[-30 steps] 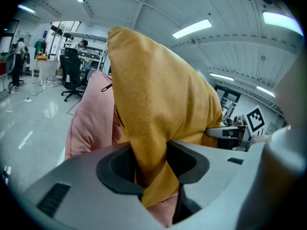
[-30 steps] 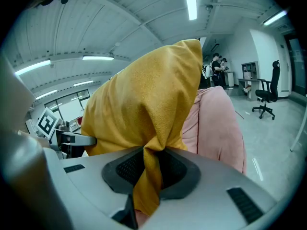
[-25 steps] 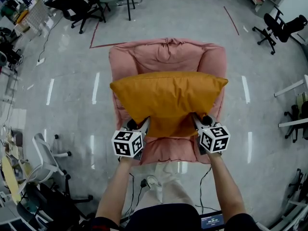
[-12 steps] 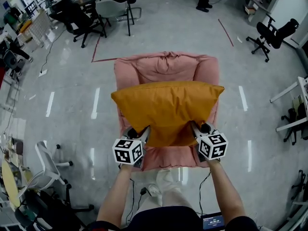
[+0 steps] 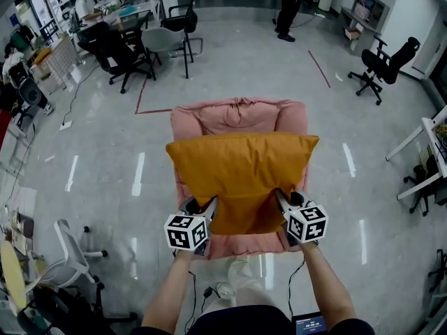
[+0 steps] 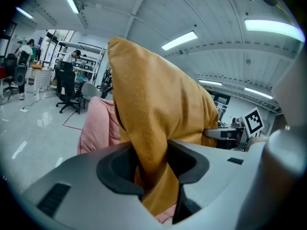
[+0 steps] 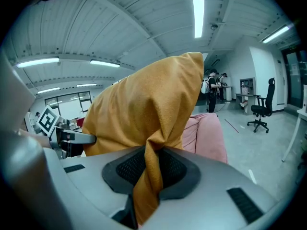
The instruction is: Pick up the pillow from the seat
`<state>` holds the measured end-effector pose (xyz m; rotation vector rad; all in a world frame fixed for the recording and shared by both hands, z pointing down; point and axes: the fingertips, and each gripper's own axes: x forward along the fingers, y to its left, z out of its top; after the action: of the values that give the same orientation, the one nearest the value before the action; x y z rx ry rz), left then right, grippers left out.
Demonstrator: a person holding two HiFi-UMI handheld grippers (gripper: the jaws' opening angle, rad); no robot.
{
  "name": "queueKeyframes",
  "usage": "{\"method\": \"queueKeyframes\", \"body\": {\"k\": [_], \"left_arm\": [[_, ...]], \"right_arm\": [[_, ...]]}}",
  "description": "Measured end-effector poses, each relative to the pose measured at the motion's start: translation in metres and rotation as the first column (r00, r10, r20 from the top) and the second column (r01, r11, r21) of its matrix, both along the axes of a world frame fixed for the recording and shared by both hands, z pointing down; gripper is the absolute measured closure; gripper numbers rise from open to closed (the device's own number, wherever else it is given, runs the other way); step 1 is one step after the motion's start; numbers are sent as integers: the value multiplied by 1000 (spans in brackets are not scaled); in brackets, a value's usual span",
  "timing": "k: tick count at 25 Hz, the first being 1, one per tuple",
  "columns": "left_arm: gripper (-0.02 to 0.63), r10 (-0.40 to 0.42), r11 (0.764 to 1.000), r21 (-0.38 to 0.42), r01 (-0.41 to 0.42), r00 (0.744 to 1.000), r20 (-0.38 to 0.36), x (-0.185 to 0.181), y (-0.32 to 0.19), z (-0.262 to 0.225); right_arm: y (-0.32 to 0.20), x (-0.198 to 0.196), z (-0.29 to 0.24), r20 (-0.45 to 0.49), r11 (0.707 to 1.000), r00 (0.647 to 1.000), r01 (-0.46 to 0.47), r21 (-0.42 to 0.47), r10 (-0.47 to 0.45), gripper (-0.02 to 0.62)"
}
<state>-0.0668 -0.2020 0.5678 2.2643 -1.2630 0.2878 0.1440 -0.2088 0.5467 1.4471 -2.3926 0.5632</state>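
Observation:
An orange pillow (image 5: 241,169) hangs in the air above the pink seat (image 5: 237,117), held by its two near corners. My left gripper (image 5: 208,206) is shut on the near left corner; its own view shows orange cloth (image 6: 153,143) pinched between the dark pads. My right gripper (image 5: 278,197) is shut on the near right corner, with a fold of the pillow (image 7: 148,171) squeezed between its pads. The pink seat (image 6: 98,128) (image 7: 208,133) shows behind the pillow in both gripper views. Most of the seat cushion is hidden under the pillow.
Grey shiny floor surrounds the seat. Office chairs (image 5: 164,44) and desks stand at the back left, another black chair (image 5: 380,65) at the back right. A person (image 5: 290,5) stands far behind. A white chair (image 5: 66,246) is at the near left, a table edge (image 5: 429,131) at the right.
Both grippers have lifted the pillow higher off the seat, and it has drawn toward me. More of the seat's backrest shows behind it now.

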Motion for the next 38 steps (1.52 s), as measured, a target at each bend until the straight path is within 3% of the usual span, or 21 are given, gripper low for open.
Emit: {"method": "queueKeyframes", "body": {"k": [12,26,38], "left_arm": [[425,-7,994,106,8,1000,-7,-16,36,-56],[424,-15,977,211,26,998,-53,-41,92,-115],[423,-4,954,298,18,999,-47,-54,137,-159]], "right_arm": [[36,-15,-52,5,996,1000,14,85,-15,506],[88,-39,-120,-12,978,999,36,206,-35,505],[131,-51,-154,12,964,999,28,264,-32,505]]}}
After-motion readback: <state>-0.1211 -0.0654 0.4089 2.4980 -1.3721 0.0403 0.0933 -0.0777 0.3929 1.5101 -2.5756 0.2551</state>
